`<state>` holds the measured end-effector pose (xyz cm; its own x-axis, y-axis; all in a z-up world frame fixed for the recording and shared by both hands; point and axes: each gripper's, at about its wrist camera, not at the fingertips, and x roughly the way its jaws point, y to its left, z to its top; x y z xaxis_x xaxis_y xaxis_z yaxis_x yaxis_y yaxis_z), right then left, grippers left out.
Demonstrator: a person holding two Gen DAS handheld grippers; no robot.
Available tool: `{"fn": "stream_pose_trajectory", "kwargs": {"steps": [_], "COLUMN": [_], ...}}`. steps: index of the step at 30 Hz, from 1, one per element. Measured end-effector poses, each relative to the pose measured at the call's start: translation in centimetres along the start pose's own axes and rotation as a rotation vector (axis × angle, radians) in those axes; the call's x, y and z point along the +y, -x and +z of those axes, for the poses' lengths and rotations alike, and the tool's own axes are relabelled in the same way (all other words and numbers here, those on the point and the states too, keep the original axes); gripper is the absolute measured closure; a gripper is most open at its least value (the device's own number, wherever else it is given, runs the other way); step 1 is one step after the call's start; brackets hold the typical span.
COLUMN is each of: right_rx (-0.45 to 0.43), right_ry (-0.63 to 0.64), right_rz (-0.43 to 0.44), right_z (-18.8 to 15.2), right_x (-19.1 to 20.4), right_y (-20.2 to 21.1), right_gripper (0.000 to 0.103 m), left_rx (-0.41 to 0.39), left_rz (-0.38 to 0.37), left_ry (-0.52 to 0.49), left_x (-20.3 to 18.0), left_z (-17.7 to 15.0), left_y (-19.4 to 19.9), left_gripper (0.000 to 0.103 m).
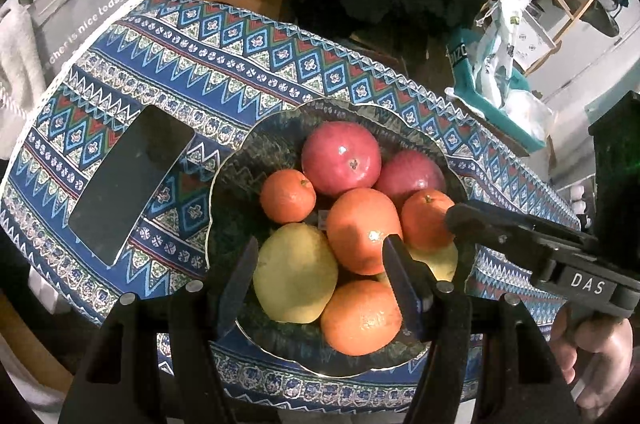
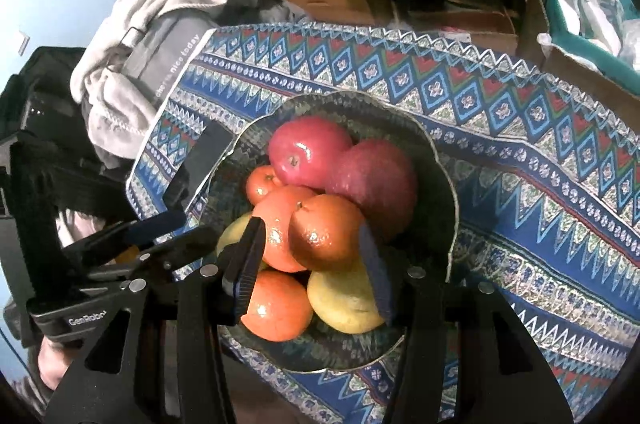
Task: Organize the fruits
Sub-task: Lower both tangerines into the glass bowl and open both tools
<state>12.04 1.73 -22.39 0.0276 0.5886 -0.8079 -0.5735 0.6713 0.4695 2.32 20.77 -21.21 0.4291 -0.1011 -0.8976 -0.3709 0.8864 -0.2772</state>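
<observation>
Left claw: the left gripper [image 1: 320, 264] hangs over the near side of the bowl with its jaws spread wide and nothing between the pads; the gap brackets the large yellow-green pear-like fruit [image 1: 295, 274], which suggests that fruit is the likely target.
Left claw fingers: the dark blue-padded fingers [image 1: 404, 282] stand apart from the fruit skins as far as can be told; contact cannot be confirmed.
Right claw: the right gripper [image 2: 314, 264] is also spread wide and empty; the small shiny orange mandarin [image 2: 325, 229] sits between its pads, just ahead of them, so the opening appears set to that fruit's width.
Fruit pile: all fruit lies heaped in the dark scalloped glass bowl [image 2: 440, 180]; beyond the right claw are two large red apples [image 2: 308, 148], to its left a large orange [image 2: 276, 224], below it another orange [image 2: 276, 308] and a yellow fruit [image 2: 344, 300].
Reason for heap: round fruit rests against neighbours, so lifting one may let others roll.
Support: the bowl stands on the blue patterned woven cloth [image 1: 256, 44].
Left of left claw: a black flat phone [image 1: 128, 180] lies on the cloth, near the bowl rim.
Task stage: judged unsorted; no fruit is lifted yet.
</observation>
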Motion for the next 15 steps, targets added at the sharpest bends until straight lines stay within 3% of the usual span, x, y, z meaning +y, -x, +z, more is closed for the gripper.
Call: {"fn": "stream_pose_trajectory", "kwargs": {"steps": [15], "right_rx": [-0.109], "right_ry": [0.046], "right_rz": [-0.104], "right_z": [-1.2], "right_x": [0.5], "right_y": [6.4], "right_gripper": [0.039], "left_rx": [-0.064], "left_rz": [-0.038], "left_ry": [-0.005], "left_x": [-1.2], "left_z": [0.0], "left_y": [4.5], "left_gripper": [0.029]}}
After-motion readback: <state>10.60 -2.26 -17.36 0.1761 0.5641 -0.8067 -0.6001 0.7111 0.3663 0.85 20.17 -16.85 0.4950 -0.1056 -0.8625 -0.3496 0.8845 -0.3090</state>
